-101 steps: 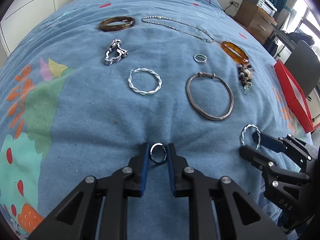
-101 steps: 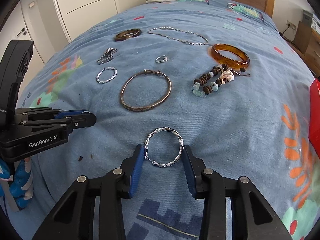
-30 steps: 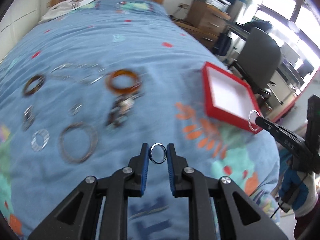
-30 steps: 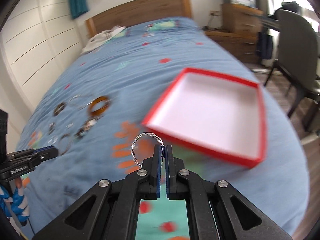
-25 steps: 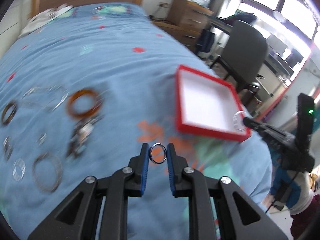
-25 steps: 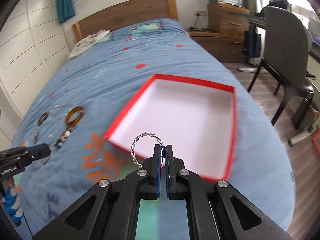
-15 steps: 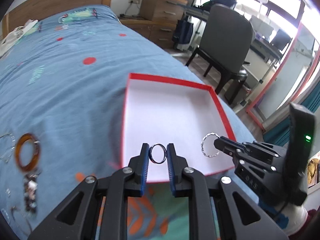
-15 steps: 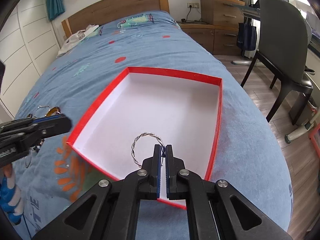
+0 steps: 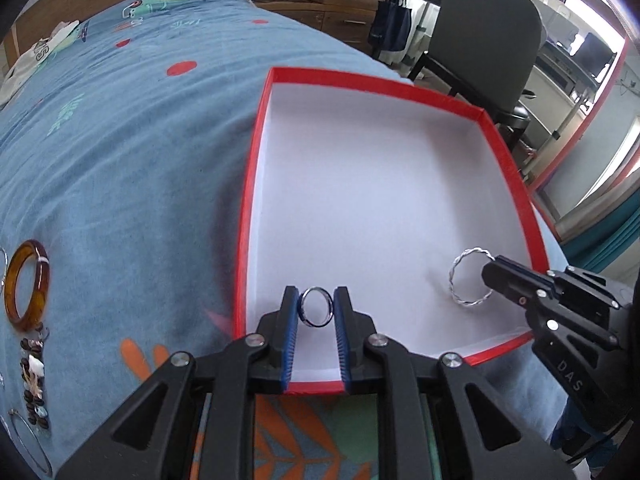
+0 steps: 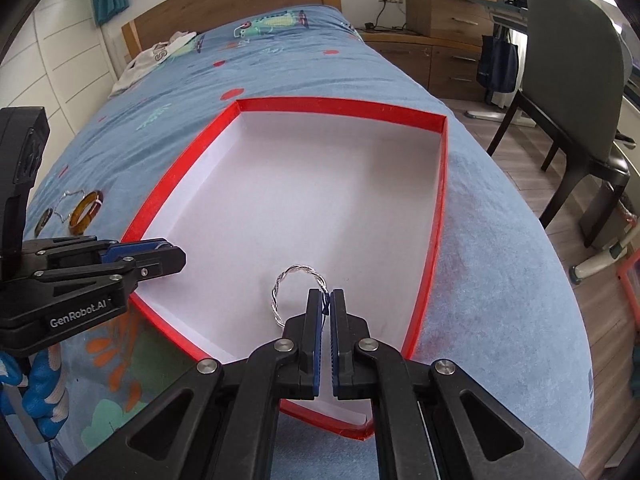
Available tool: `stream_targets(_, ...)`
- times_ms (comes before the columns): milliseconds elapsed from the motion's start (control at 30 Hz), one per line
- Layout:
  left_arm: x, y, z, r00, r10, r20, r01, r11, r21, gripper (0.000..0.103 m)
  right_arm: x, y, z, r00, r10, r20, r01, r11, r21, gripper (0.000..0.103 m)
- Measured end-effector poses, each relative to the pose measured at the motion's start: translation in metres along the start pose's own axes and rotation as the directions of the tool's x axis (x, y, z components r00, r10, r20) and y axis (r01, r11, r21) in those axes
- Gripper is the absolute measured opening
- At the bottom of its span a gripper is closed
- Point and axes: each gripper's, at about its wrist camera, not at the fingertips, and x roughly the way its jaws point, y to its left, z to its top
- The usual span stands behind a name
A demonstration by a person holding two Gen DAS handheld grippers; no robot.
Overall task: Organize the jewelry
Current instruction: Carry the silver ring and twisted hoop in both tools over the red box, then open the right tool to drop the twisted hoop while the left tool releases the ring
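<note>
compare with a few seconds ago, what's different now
Both grippers carried their pieces from the bedspread over to the red box and now hang over its white floor. The left gripper still pinches the small ring, the right gripper the twisted silver bangle. Nothing released.

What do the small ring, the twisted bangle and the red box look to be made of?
Small ring: polished metal, dark and mirror-bright with sharp glints. Twisted bangle: silvery metal strands wound together, shiny; likely silver or plated. Red box: apparently paper-covered cardboard, with thin matte red walls and a plain white inside.
</note>
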Motion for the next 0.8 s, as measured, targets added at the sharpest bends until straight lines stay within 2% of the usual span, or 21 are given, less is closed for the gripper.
stream_targets(167, -0.003, 0.0, -0.01, 1.0, 0.015, -0.012, -0.015, 0.999, -0.029, 0.018, 0.006, 0.002, -0.001, 1.0, -0.017, -0.015, 0.016, 0.999, -0.035, 0.002)
stream_targets(500, -0.014, 0.0, -0.033, 0.999, 0.034, -0.03, -0.038, 0.99, -0.133, 0.018, 0.014, 0.0, 0.008, 0.999, 0.02, -0.033, -0.023, 0.993, -0.111, 0.002)
stream_targets(800, -0.026, 0.006, -0.048, 0.999, 0.04, -0.035, -0.047, 0.971, -0.233, 0.018, 0.022, 0.004, 0.019, 0.998, 0.041, -0.046, -0.048, 0.985, -0.166, 0.002)
